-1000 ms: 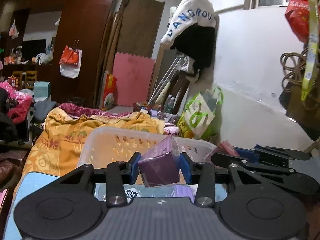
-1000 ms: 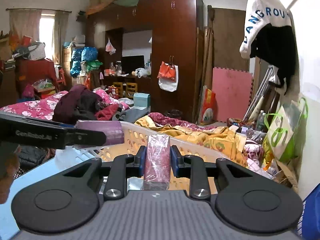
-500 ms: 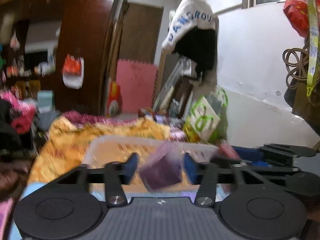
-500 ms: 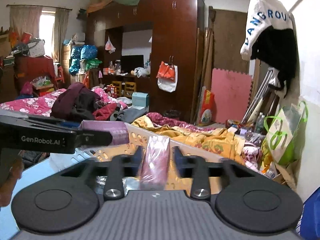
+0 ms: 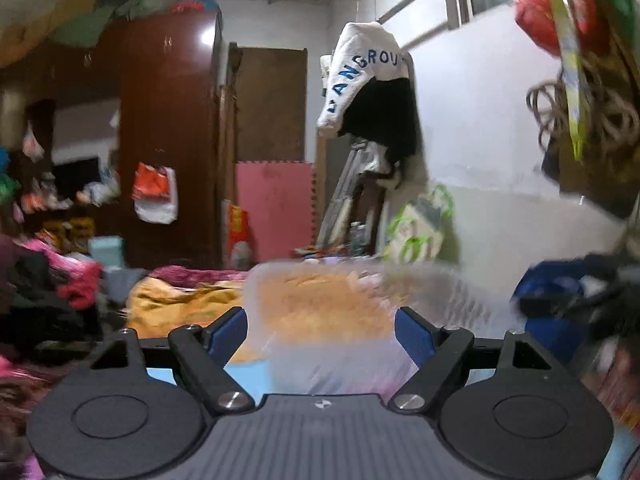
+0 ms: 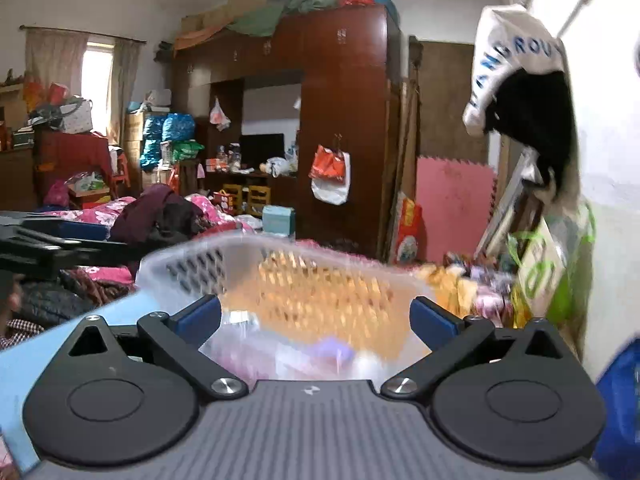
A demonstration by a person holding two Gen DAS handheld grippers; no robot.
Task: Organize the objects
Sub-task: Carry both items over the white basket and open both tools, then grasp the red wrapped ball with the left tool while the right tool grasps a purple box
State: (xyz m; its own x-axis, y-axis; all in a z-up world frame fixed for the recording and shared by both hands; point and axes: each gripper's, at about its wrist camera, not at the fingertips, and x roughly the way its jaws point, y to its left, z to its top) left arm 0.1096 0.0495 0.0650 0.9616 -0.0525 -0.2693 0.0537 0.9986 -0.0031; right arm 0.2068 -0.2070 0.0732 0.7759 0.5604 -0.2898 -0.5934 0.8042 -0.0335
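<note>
Both the left gripper (image 5: 320, 330) and right gripper (image 6: 316, 316) are hovering over the basket (image 6: 320, 276), jaws spread and empty; blurred packets seemingly lying inside it.

I am working in a lived-in, cluttered home bedroom. A tall dark wooden wardrobe (image 6: 344, 120) fills the far wall, with bundles piled on top and a plastic bag (image 6: 330, 178) hanging from its door. A bed (image 6: 116, 210) heaped with floral bedding and clothes lies to the left, near a curtained window (image 6: 96, 84). A white hooded garment (image 5: 368, 80) hangs on the wall above a pink foam mat (image 5: 274, 204).
</note>
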